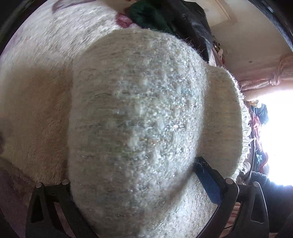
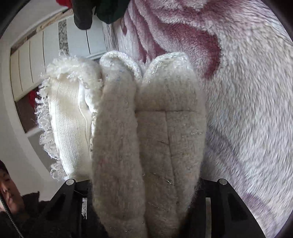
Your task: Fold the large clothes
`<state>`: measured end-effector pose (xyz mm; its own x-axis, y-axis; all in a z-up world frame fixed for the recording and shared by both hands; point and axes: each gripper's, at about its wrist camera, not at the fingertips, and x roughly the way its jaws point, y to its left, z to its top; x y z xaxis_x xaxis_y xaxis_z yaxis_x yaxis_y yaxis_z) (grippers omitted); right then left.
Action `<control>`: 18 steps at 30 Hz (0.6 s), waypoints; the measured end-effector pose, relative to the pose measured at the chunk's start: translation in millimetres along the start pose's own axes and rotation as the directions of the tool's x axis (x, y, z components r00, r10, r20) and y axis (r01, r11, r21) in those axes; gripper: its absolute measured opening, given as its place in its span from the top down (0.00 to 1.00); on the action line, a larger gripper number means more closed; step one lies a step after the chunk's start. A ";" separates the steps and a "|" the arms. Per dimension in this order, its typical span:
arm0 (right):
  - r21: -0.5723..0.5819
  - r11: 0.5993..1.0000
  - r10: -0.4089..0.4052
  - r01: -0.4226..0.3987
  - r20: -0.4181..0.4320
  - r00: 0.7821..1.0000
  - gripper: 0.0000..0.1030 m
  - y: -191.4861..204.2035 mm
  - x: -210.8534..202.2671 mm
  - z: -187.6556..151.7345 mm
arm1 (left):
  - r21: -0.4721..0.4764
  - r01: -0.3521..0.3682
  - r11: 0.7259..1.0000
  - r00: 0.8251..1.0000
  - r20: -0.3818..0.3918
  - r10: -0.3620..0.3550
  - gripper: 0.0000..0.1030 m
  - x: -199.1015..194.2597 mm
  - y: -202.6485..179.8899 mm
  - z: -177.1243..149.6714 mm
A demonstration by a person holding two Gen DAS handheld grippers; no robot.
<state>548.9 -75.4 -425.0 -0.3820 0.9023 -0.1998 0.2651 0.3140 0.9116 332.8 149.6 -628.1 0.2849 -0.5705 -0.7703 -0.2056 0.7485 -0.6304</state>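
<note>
A thick cream fuzzy knit garment (image 1: 139, 113) fills the left wrist view and bulges up between the jaws. My left gripper (image 1: 133, 174) is shut on it. Its right blue pad (image 1: 207, 184) presses into the knit, and the left finger is buried under cloth. In the right wrist view the same garment (image 2: 155, 137) stands folded in several thick layers, with a ribbed, fringed edge (image 2: 67, 119) on the left. My right gripper (image 2: 146, 164) is shut on those layers, its fingertips hidden by the cloth.
A plush white blanket with maroon patterns (image 2: 247, 91) lies under the garment (image 1: 42, 45). Dark green and black clothes (image 1: 164, 16) are piled at its far edge. A bright window (image 1: 278, 137) and pink curtain (image 1: 265, 80) are on the right. White wardrobe doors (image 2: 36, 64) and a person (image 2: 27, 210) are on the left.
</note>
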 end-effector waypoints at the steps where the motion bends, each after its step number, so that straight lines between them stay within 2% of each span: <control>1: 0.000 1.000 0.012 -0.012 0.006 1.000 0.56 1.9 -0.5 -0.5 | 0.016 0.001 1.000 1.000 -0.001 -0.001 0.00 -1.7 -5.1 4.5; 4: -0.010 0.999 0.047 -0.047 0.046 0.998 0.56 1.0 -37.1 6.3 | 0.059 0.002 0.998 1.000 0.007 -0.002 0.00 -8.8 -20.1 19.5; 7: -0.029 0.996 0.090 -0.087 0.089 0.992 0.56 19.1 -45.9 6.6 | 0.105 0.005 0.994 1.000 0.021 -0.007 0.00 -21.8 -39.5 37.8; 12: -0.062 0.989 0.143 -0.135 0.158 0.977 0.56 69.3 -66.4 15.2 | 0.183 -0.002 0.983 0.999 0.033 -0.004 0.00 -50.5 -80.2 75.1; 18: -0.094 0.986 0.159 -0.139 0.250 0.955 0.57 150.9 -109.4 46.6 | 0.268 0.000 0.963 0.999 0.034 -0.009 0.00 -83.8 -139.6 158.5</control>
<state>671.9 -113.0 -282.3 -0.1016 0.9855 -0.1358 0.2314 0.1562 0.9602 486.0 146.4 -460.3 0.3185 -0.5654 -0.7609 0.0527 0.8120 -0.5813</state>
